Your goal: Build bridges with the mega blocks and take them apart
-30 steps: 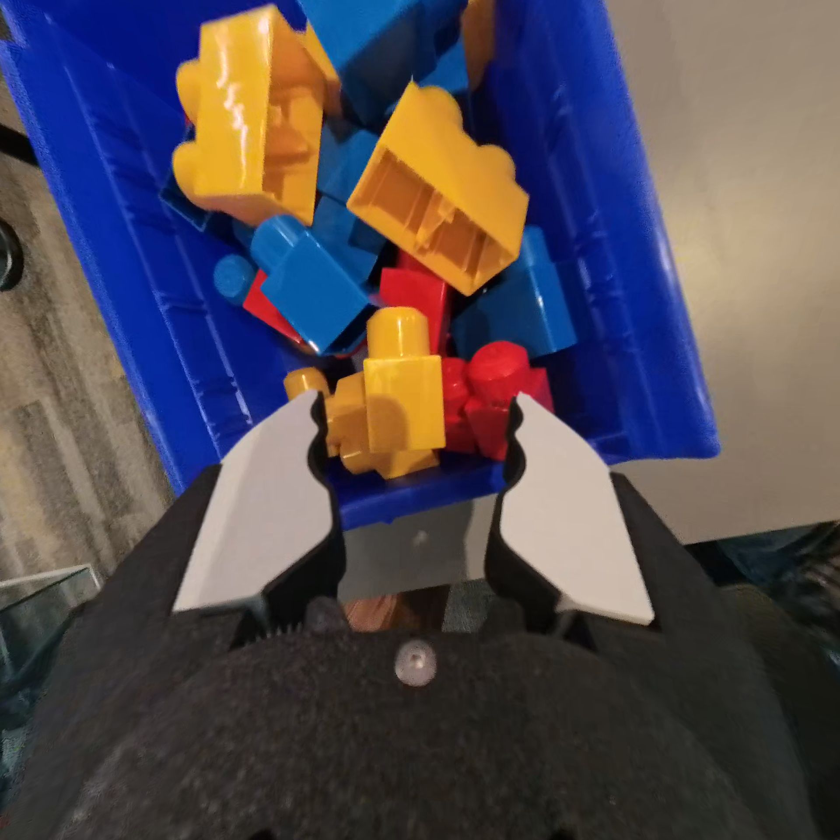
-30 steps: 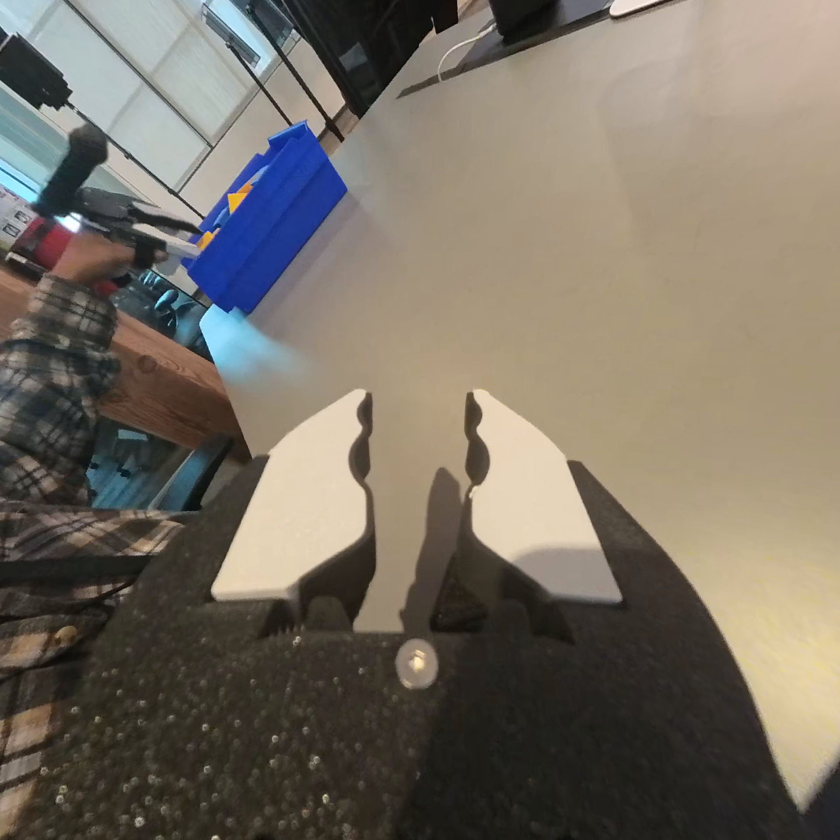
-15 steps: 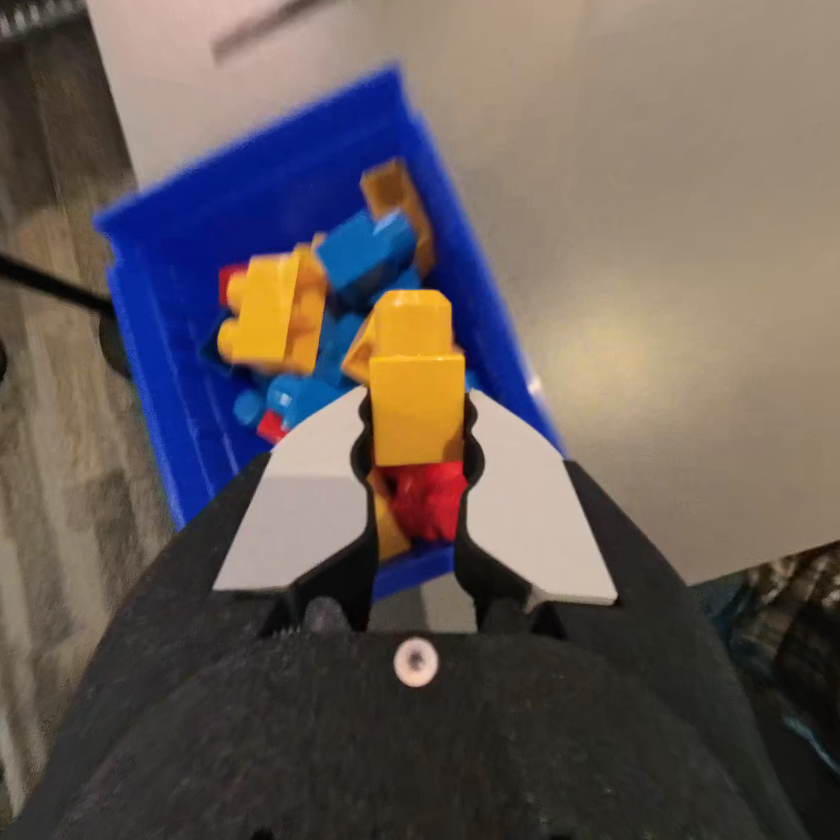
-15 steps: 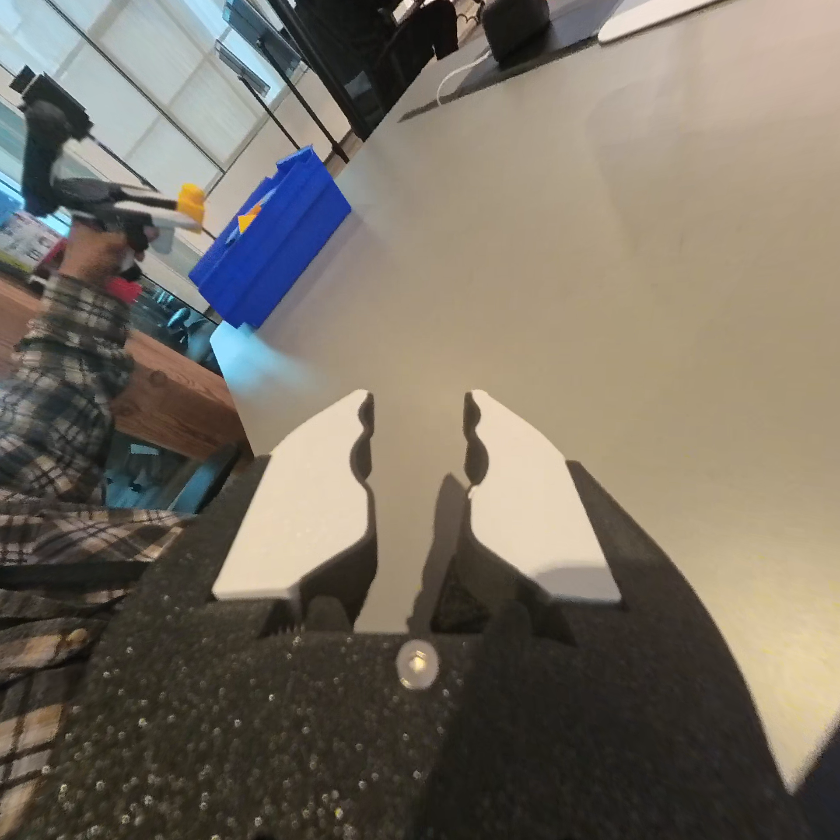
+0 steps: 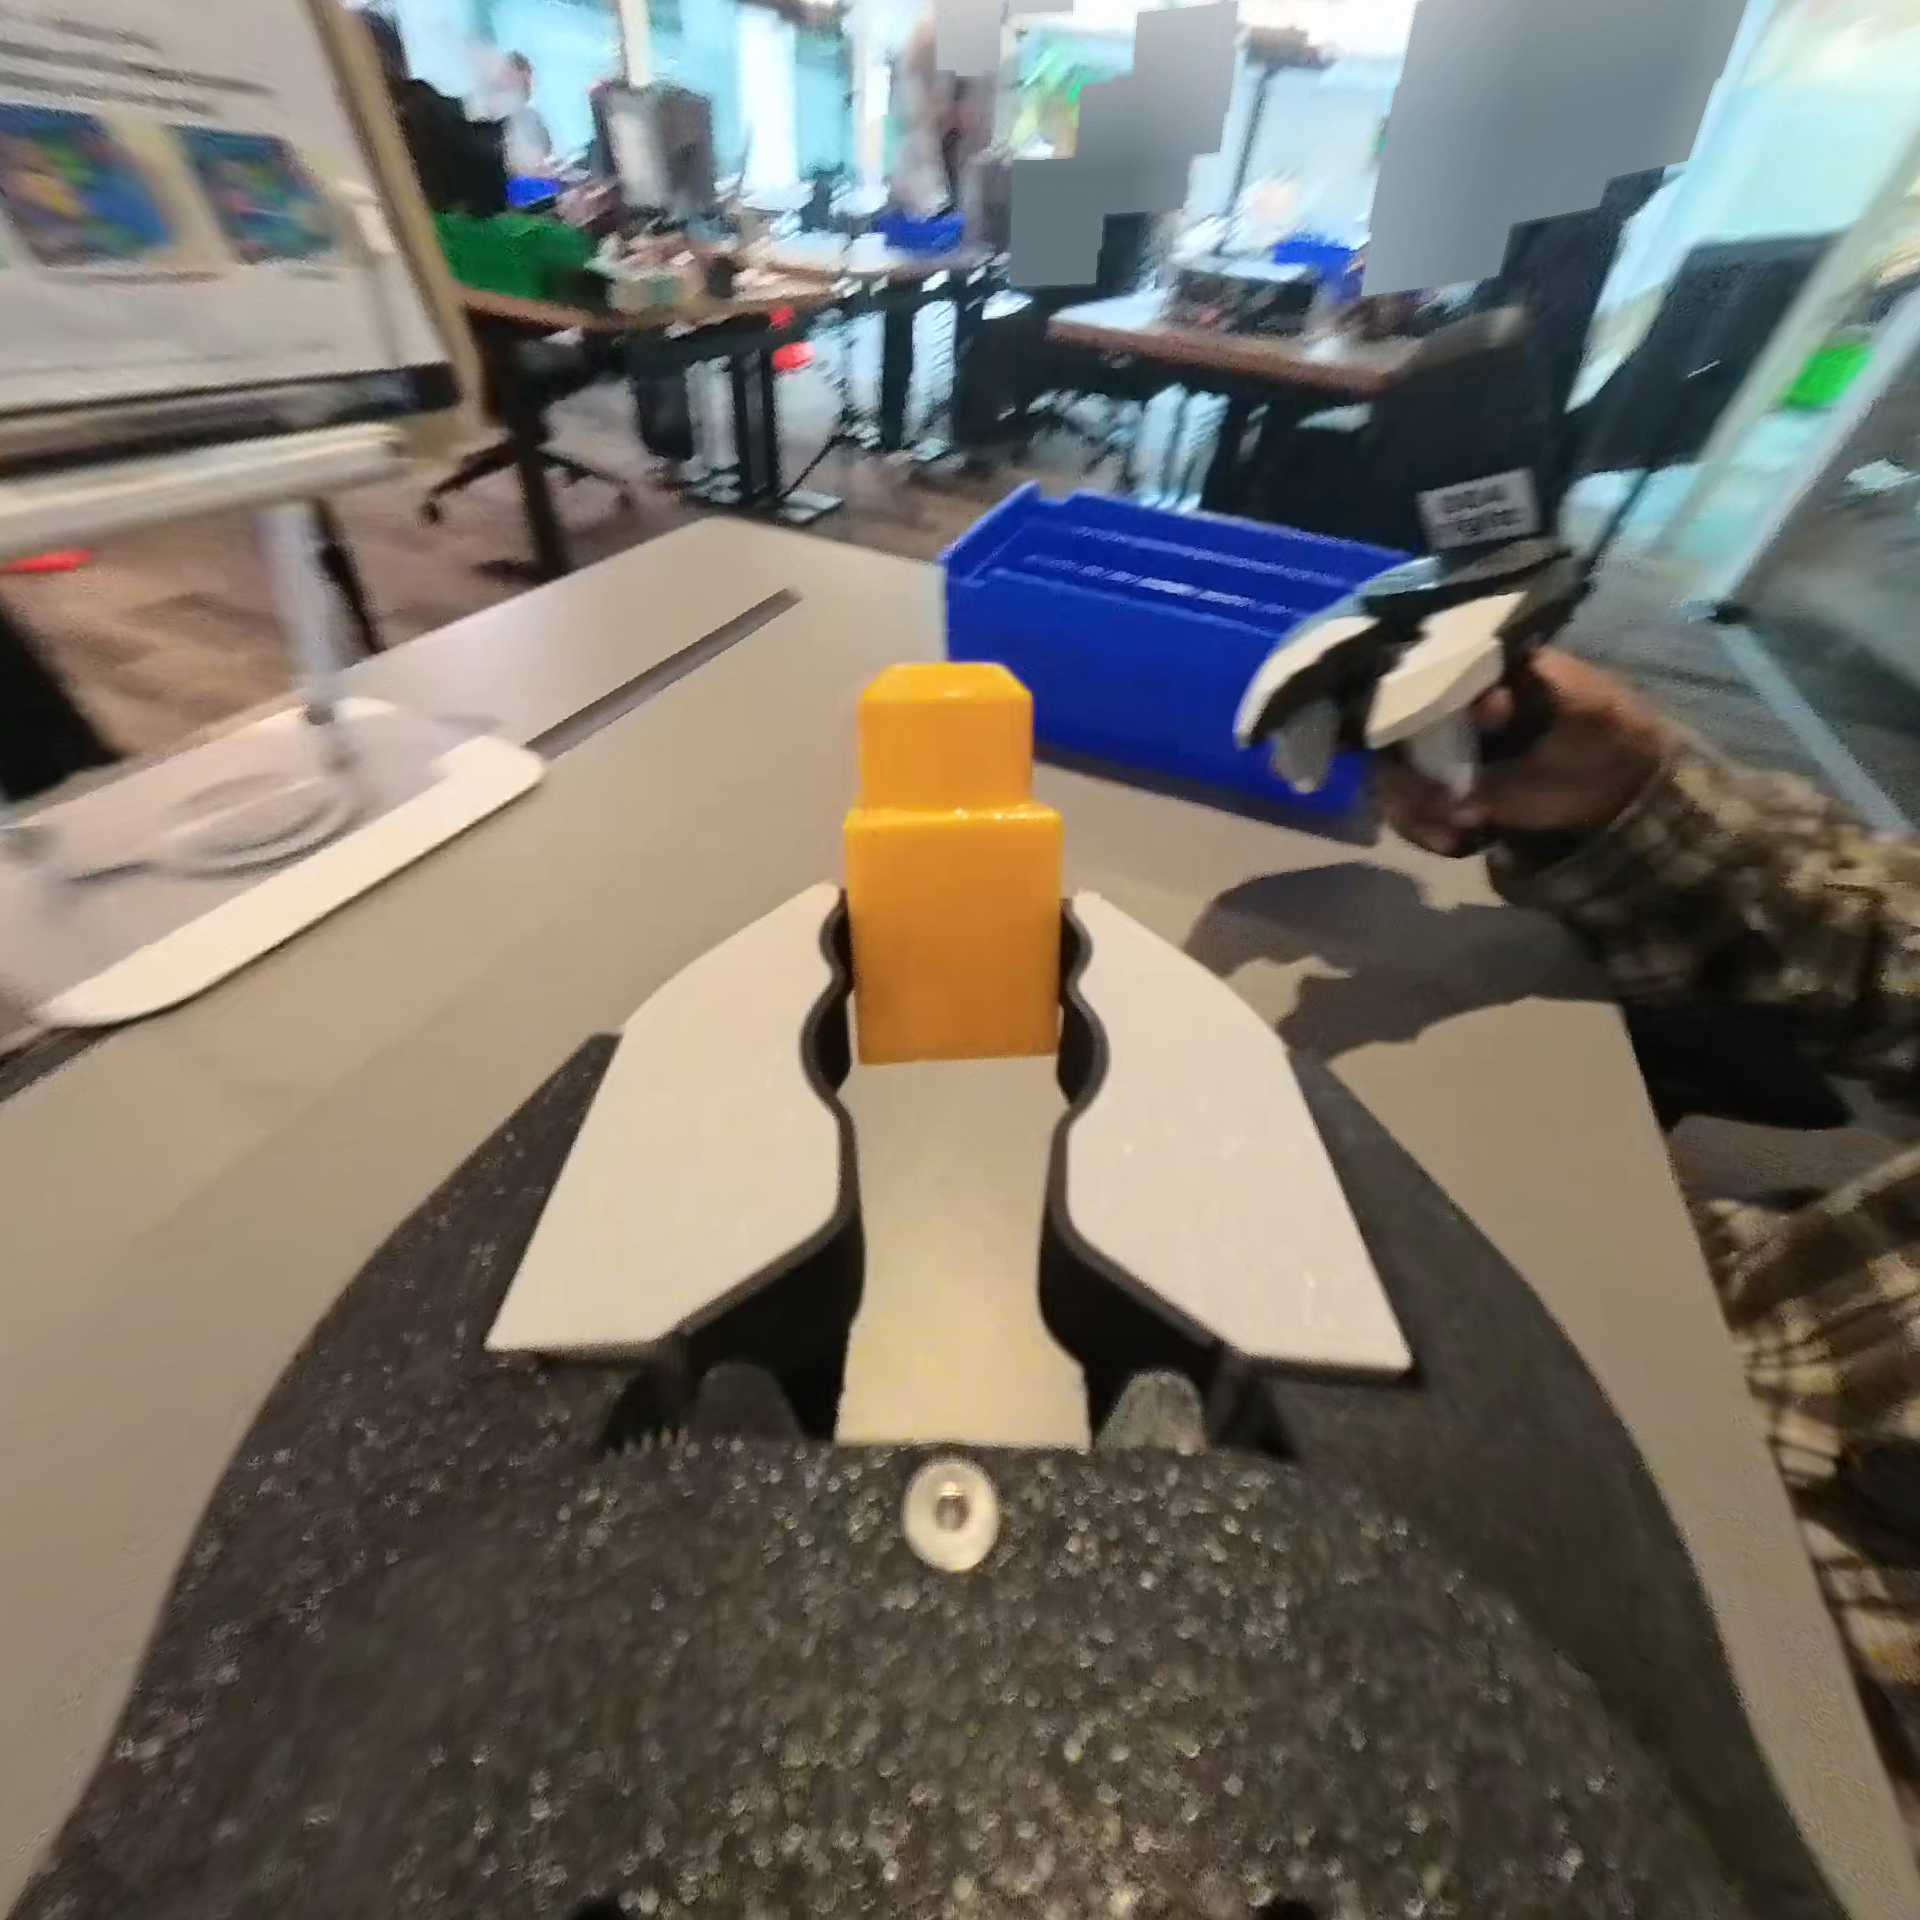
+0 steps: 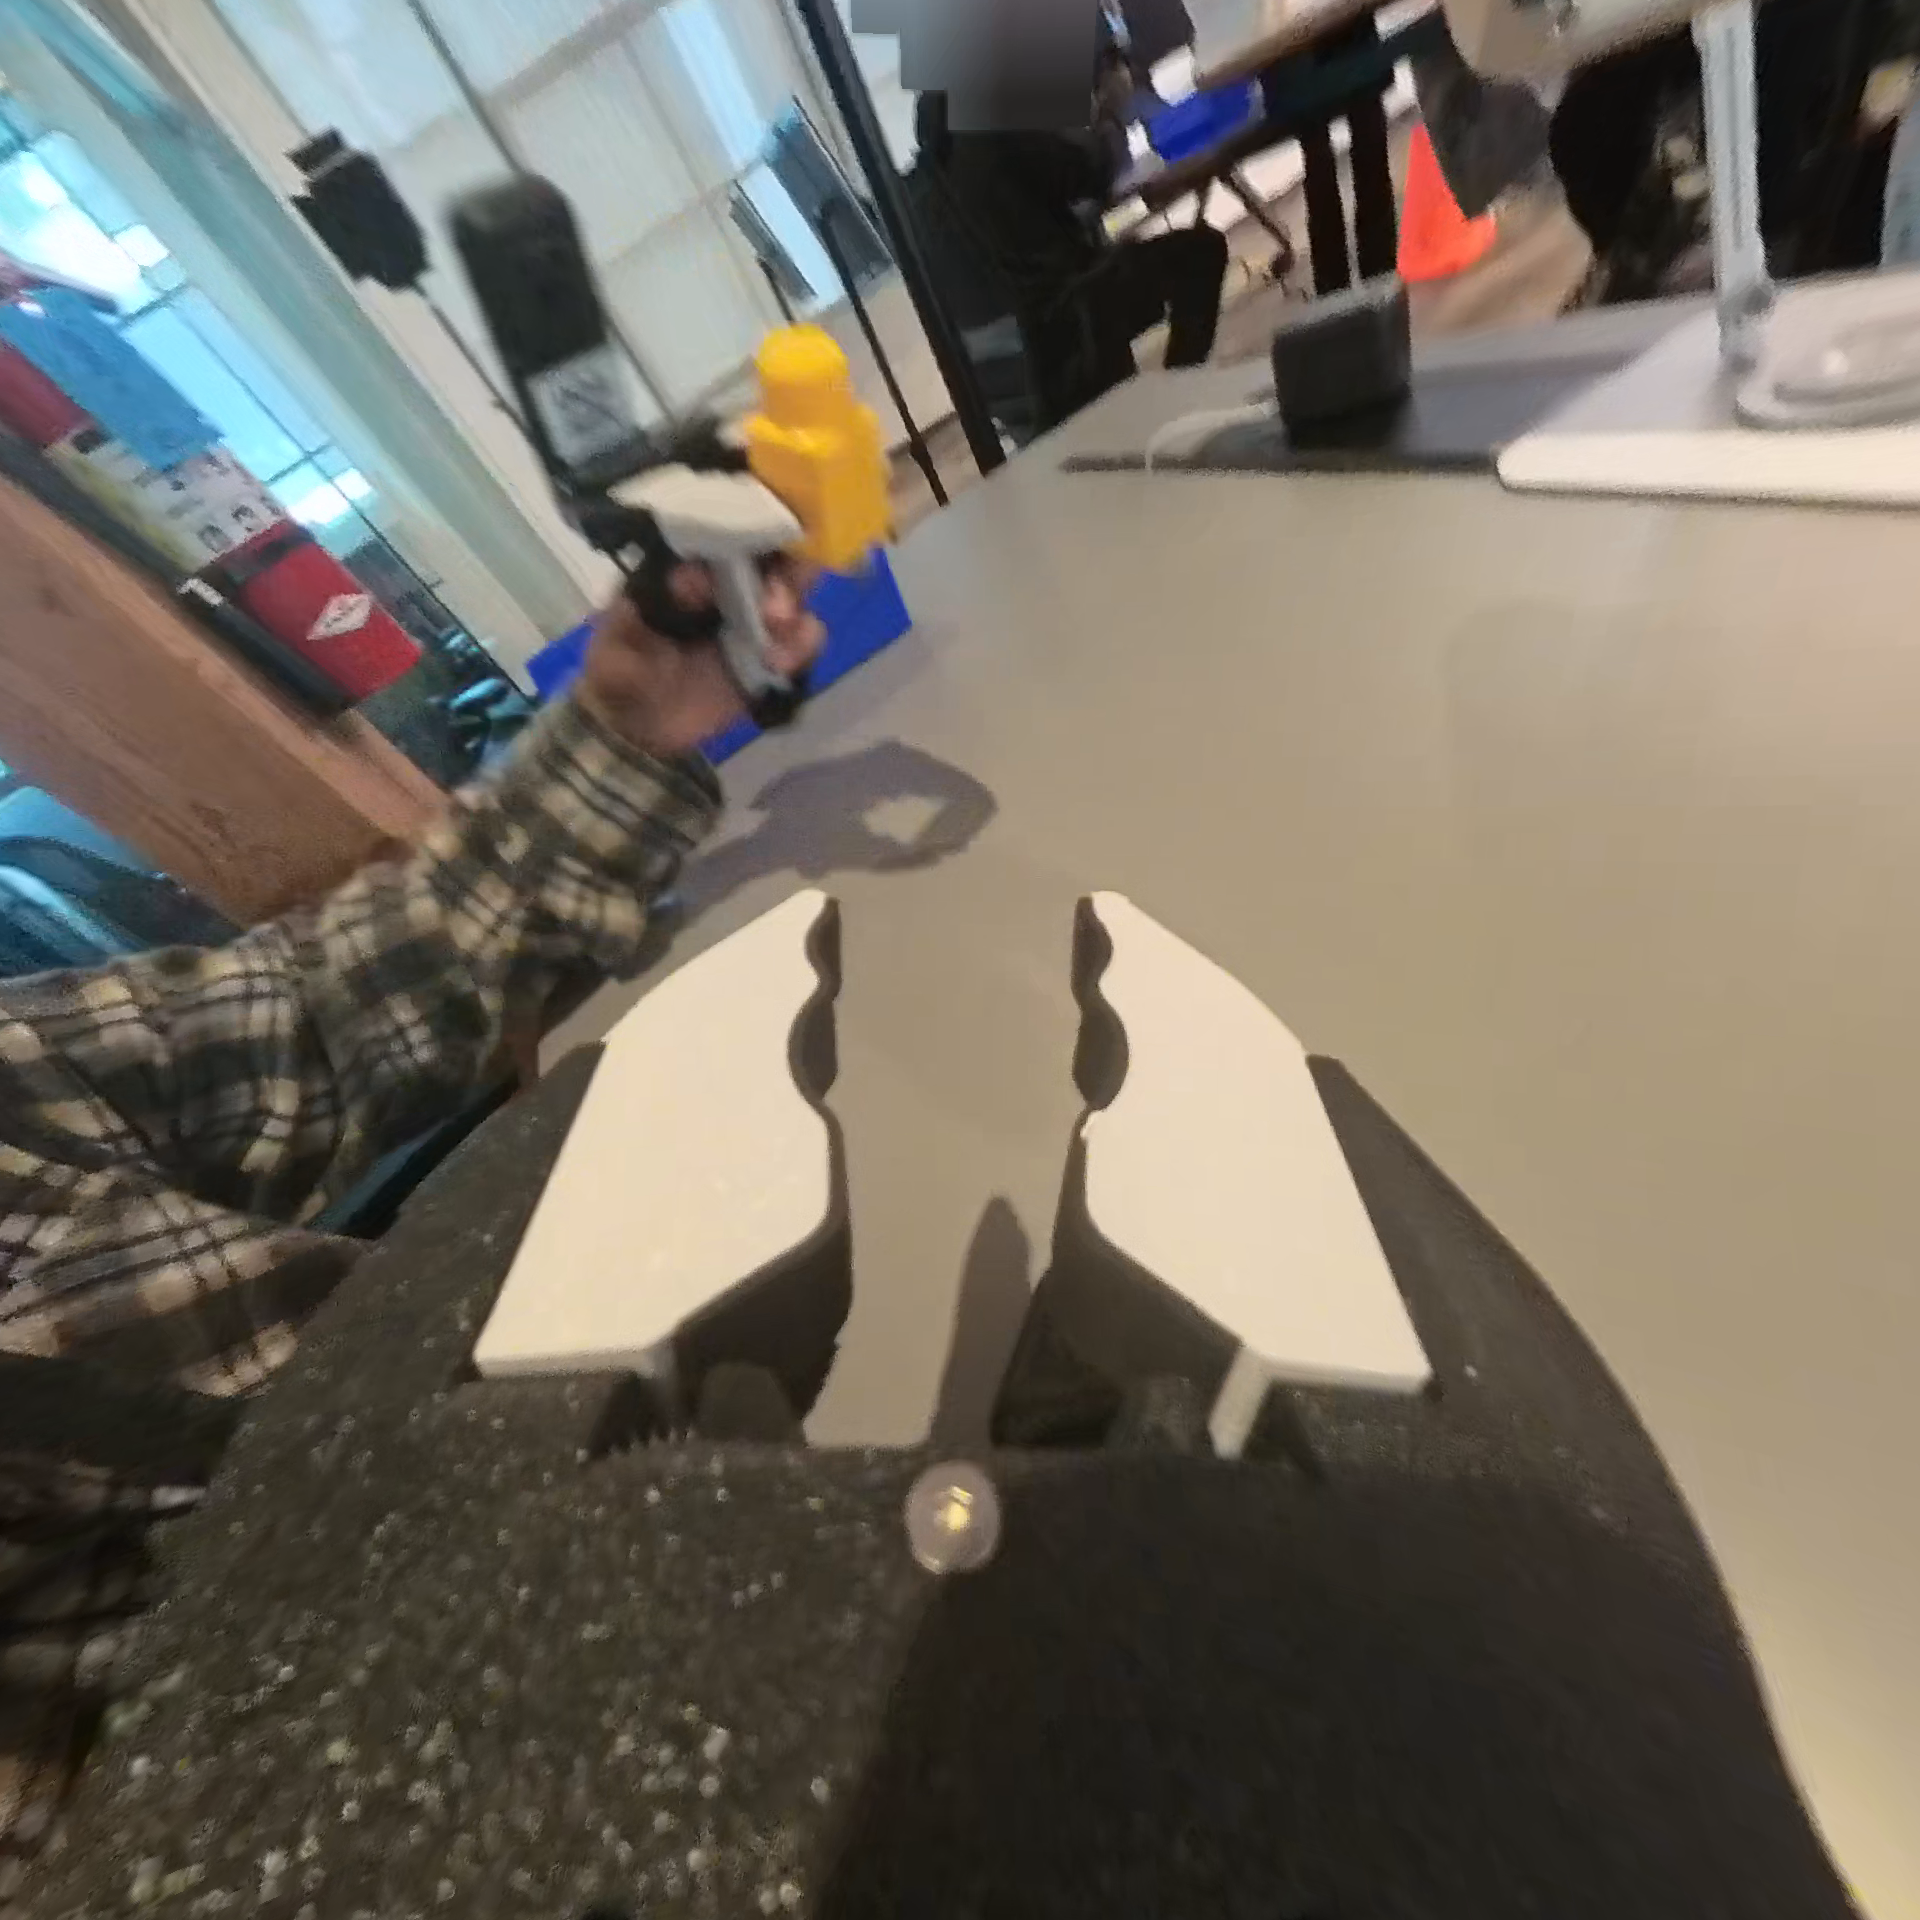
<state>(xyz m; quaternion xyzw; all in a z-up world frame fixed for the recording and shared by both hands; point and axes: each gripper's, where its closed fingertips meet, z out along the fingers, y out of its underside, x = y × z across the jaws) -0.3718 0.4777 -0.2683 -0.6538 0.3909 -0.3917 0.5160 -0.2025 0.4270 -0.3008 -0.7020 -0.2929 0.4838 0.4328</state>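
While clamped between left tool (image 5: 954,920) tips, yellow block (image 5: 951,883), stud forward

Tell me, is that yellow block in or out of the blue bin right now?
Out. The left gripper is shut on the yellow block and holds it in the air above the grey table, apart from the blue bin.

Support: grey table (image 5: 312,1091), matte top, one straight seam running toward 1 o'clock in the left wrist view. Directly on it: blue plastic bin (image 5: 1132,644) at 1 o'clock; white flat stand base (image 5: 312,862) with an upright pole at 10 o'clock. Right wrist view: black mat (image 6: 1455,426) at 1 o'clock carrying a small black box (image 6: 1340,353); bin (image 6: 862,613) at 11 o'clock.
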